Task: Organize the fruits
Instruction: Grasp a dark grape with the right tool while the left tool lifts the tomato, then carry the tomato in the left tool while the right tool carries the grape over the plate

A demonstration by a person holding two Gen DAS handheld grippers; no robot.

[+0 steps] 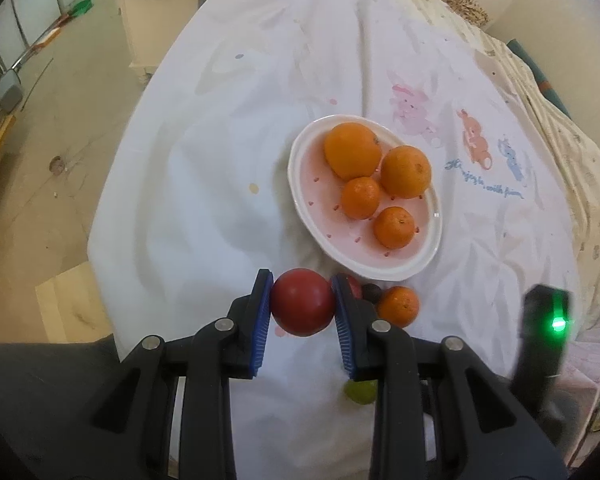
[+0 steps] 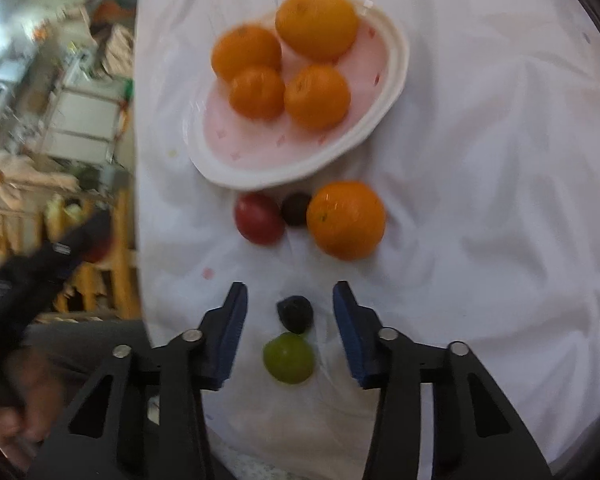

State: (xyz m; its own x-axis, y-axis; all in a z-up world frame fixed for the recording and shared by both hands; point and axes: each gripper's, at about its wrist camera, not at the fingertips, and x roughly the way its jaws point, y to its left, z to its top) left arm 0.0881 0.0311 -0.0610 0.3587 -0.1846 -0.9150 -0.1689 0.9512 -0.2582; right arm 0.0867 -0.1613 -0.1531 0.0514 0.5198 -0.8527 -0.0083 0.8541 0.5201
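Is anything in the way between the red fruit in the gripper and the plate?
Nothing visible blocks it. The left gripper holds the red fruit just short of the plate, above the cloth. Four oranges sit on the plate, but its near part is bare.

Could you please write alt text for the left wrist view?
The left gripper clamps a round red fruit above a white cloth. Beyond it, an oval white plate holds four oranges.
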